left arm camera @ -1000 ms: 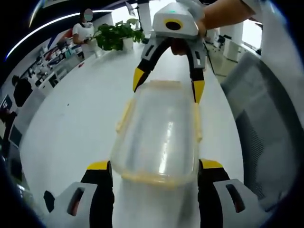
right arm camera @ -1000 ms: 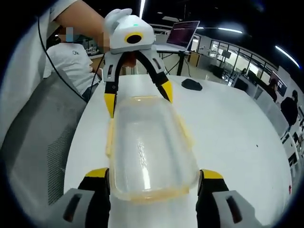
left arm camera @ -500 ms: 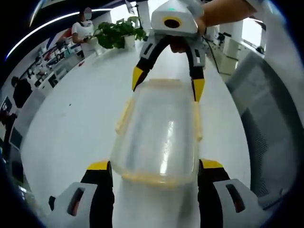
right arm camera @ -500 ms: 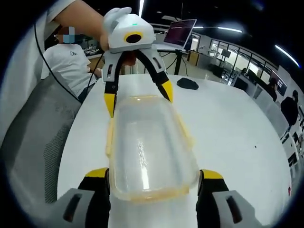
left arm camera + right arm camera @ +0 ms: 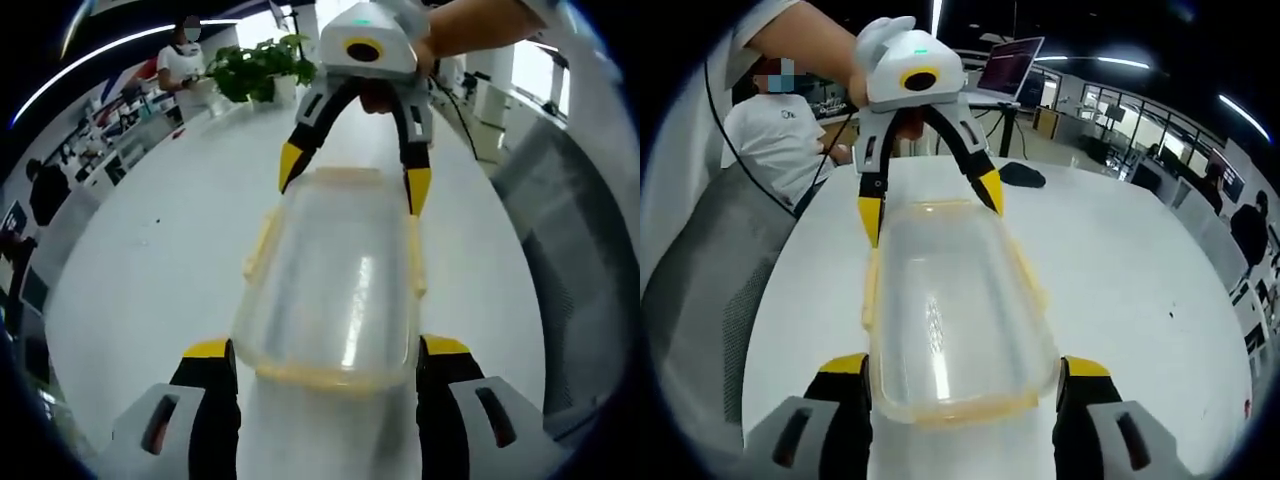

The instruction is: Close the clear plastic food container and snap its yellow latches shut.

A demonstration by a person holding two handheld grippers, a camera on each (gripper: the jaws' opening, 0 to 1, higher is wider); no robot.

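The clear plastic container [image 5: 335, 275] with its lid on lies lengthwise between both grippers above the white table [image 5: 160, 260]. Yellow latches [image 5: 261, 244] run along its long sides and a yellow edge shows at each end. In the left gripper view, my left gripper [image 5: 326, 350] is shut on the near end, one jaw on each side. My right gripper [image 5: 353, 178] clamps the far end. In the right gripper view, the right gripper [image 5: 965, 366] holds the near end of the container [image 5: 950, 310], and the left gripper [image 5: 930, 203] holds the far end.
A grey mesh chair [image 5: 585, 260] stands by the table edge, also the chair [image 5: 695, 300]. A potted plant [image 5: 255, 68] sits at the far end. A black mouse [image 5: 1018, 174] and a laptop [image 5: 1008, 66] lie beyond the container. People stand in the background.
Both grippers keep the same hold on the container. The background has slid a little in both views, so the cameras shifted together with the container.
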